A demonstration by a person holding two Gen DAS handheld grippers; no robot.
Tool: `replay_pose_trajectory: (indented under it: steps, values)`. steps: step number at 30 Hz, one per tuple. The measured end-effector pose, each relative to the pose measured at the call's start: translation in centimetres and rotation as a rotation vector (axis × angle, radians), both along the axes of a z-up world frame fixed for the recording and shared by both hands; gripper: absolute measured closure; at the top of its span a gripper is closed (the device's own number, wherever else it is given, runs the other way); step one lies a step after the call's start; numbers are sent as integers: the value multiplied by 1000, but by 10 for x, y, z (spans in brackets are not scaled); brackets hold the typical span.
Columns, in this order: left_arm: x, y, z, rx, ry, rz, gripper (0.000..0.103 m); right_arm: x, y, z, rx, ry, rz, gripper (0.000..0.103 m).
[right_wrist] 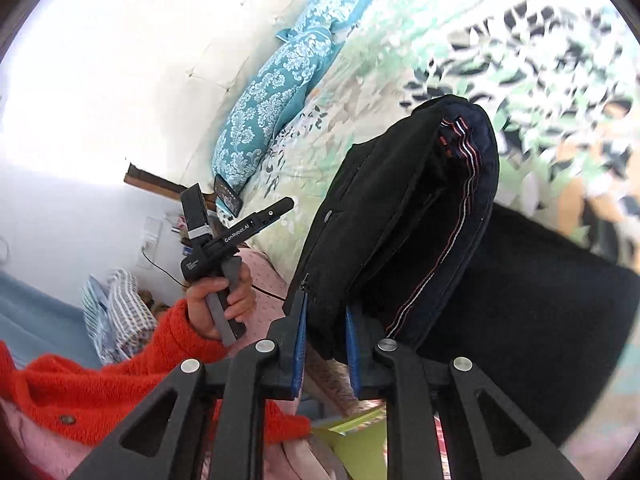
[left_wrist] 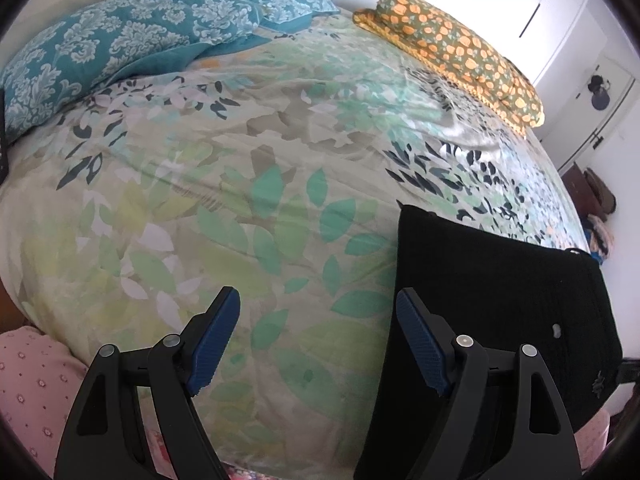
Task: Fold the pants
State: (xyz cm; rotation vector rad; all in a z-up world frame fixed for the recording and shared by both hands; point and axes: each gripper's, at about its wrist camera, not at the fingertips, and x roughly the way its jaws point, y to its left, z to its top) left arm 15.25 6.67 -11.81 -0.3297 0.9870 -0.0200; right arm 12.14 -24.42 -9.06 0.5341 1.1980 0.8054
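Black pants point(left_wrist: 500, 300) lie folded on the leaf-patterned bedspread point(left_wrist: 240, 200) at the right of the left wrist view. My left gripper point(left_wrist: 318, 294) hovers over the bedspread just left of them, open, with nothing between its blue pads; its right finger point(left_wrist: 420, 344) overlaps the pants' left edge. In the right wrist view my right gripper point(right_wrist: 326, 320) is shut on an edge of the pants point(right_wrist: 400, 220). That part is raised off the bed and shows a striped inner band, while the remainder lies flat below. A hand point(right_wrist: 224, 300) in a red sleeve holds the left gripper's handle.
Two blue patterned pillows point(left_wrist: 120, 48) lie at the head of the bed, with a phone point(right_wrist: 228, 200) beside one. A folded orange-flowered blanket point(left_wrist: 460, 52) sits on the far right edge. White wardrobe doors point(left_wrist: 500, 0) stand beyond. Pink cloth point(left_wrist: 28, 380) lies at the near left corner.
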Motion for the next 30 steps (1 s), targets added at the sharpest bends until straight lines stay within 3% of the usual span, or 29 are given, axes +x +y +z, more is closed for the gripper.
replay_pose_trajectory:
  steps: [6, 13, 19, 25, 28, 29, 30]
  values:
    - [-7, -4, 8, -14, -23, -17, 21, -22, -39, 7, -62, 4, -59, 86]
    - [-8, -20, 11, -30, -26, -66, 21, -55, -92, -17, -113, 69, -188, 86]
    - [-15, -56, 20, 10, -45, -179, 21, -63, -109, -46, -156, 147, -230, 86]
    - [-26, -107, 20, 75, -53, -354, 21, -54, -92, -91, -277, 248, -199, 85]
    - [-36, -132, 17, 123, -60, -455, 21, -52, -96, -89, -284, 248, -220, 79]
    - [-39, -139, 16, 141, -61, -481, 21, -52, -99, -84, -298, 242, -229, 67]
    - [-41, -143, 15, 156, -61, -500, 21, -53, -102, -75, -328, 214, -237, 63]
